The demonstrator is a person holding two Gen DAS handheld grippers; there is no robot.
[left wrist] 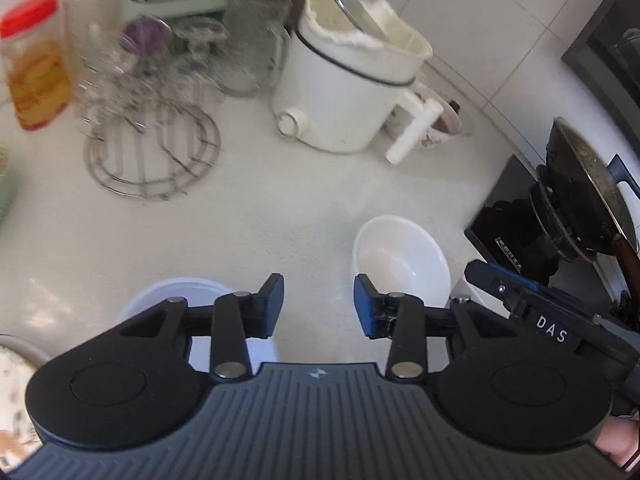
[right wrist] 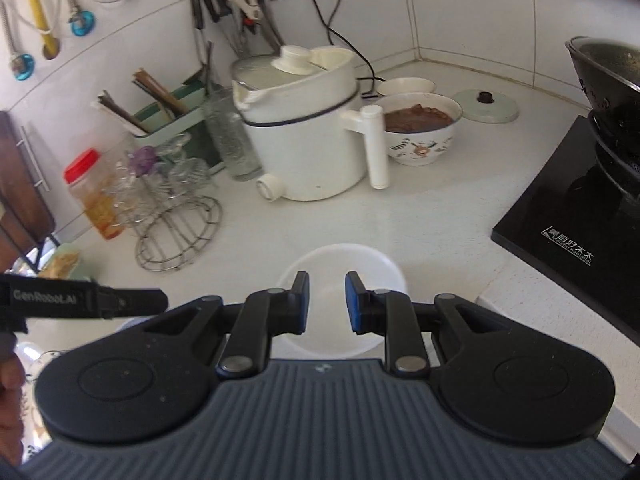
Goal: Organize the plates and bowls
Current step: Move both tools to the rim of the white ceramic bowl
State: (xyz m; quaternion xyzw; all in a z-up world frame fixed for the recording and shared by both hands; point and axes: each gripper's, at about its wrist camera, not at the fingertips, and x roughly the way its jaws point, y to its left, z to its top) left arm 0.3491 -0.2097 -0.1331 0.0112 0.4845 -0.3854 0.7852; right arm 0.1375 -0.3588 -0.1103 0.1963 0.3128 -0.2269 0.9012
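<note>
A: How far along was the sorting, would you say?

B: Early, by my reading; two white bowls sat apart on the countertop, neither stacked. One white bowl lay ahead and to the right of the left gripper; a second pale bowl sat partly under its left finger. A patterned dish edge showed at the lower left corner; I couldn't tell what it was.

A: And the claws?

B: Both released, holding nothing; the left gripper's jaws stood spread over bare counter between the two bowls. The right gripper hovered directly above the white bowl, its jaws parted with the bowl's hollow showing between them; whether the pads touched the rim, I couldn't tell.

A: The poses?

B: Both pointed forward and downward toward the counter, side by side; the right gripper's finger reached in at the right edge of the left wrist view.

A: What remained?

B: Nesting the bowls, probably; the filled patterned bowl behind the electric pot looked untouched.
</note>
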